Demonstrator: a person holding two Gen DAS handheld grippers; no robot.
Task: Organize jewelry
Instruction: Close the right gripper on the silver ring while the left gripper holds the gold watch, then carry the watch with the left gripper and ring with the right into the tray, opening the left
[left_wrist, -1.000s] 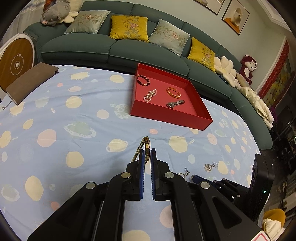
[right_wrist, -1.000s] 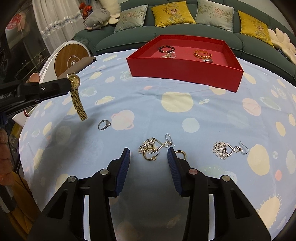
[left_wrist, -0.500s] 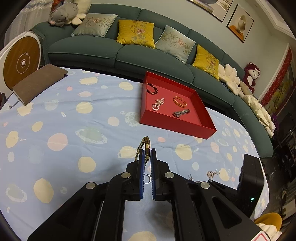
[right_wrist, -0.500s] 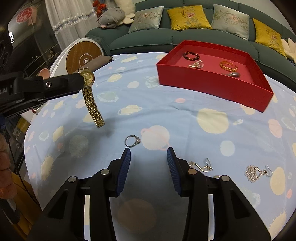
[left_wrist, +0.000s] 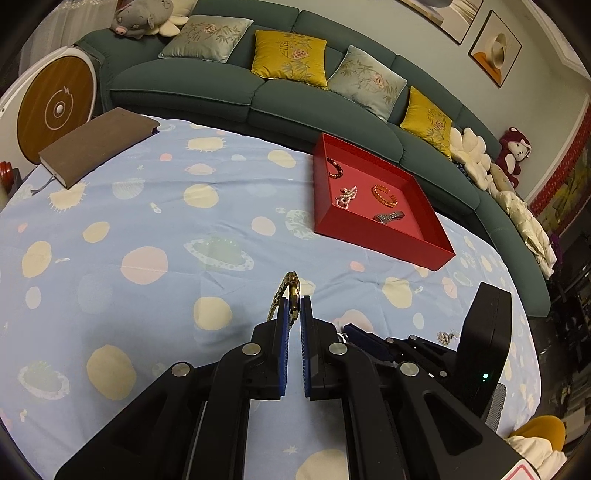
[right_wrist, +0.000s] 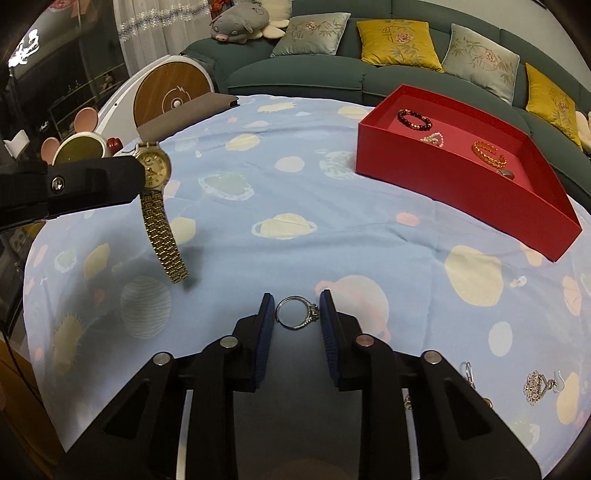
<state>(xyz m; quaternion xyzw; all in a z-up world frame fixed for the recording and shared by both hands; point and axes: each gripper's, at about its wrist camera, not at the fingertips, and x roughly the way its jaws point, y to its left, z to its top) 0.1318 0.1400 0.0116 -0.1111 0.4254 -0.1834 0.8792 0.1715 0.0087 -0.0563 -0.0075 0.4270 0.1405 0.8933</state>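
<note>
Ring (right_wrist: 296, 313) lies flat on the planet-print cloth (right_wrist: 332, 236), between the right gripper (right_wrist: 294, 308) pads, which have just been closing but do not yet press it; well short of the red tray (right_wrist: 461, 186). Left gripper (left_wrist: 292, 314) is pinched on the gold watch (right_wrist: 157, 199), its band hanging free. Advice: keep the pads low against the cloth and centred on the band, close slowly, since a thin hoop may tip or skid out. Lift only once it is firmly pinched.

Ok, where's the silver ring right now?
In the right wrist view the silver ring lies flat on the blue tablecloth between the right gripper's closing fingers, not yet pinched, with the red tray beyond.
</note>
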